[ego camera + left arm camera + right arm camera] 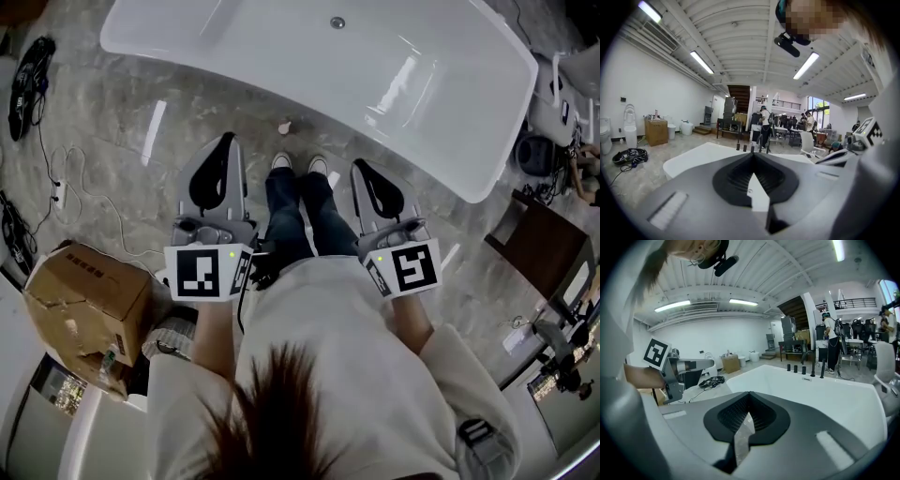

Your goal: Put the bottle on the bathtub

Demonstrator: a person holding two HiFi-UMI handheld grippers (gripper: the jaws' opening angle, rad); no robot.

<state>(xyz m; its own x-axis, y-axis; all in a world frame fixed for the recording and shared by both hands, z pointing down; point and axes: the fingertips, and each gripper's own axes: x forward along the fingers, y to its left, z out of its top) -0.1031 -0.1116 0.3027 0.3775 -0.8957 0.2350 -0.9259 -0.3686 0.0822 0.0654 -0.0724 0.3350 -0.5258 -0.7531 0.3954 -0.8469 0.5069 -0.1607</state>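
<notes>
White bathtub [281,42] rim runs ahead of me; floor [141,141] before it is open. I read left claw [225,142] and right claw [362,171] pressed together, empty. Small pinkish bottle [286,125] sits on floor beside that rim.

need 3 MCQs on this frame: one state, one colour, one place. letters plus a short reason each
1. The left tongs and right tongs are:
A) both wide open
B) right shut on a bottle
C) both shut, nothing between them

2. The bathtub is:
A) black
B) white
C) green

3. The cardboard box is:
A) to the left of the left tongs
B) inside the bathtub
C) between the two tongs

Key:
1 C: each gripper view shows its jaws meeting at the tip, with nothing held.
2 B: all three views show a glossy white tub.
3 A: the head view shows it at lower left, outside the left tongs.
</notes>
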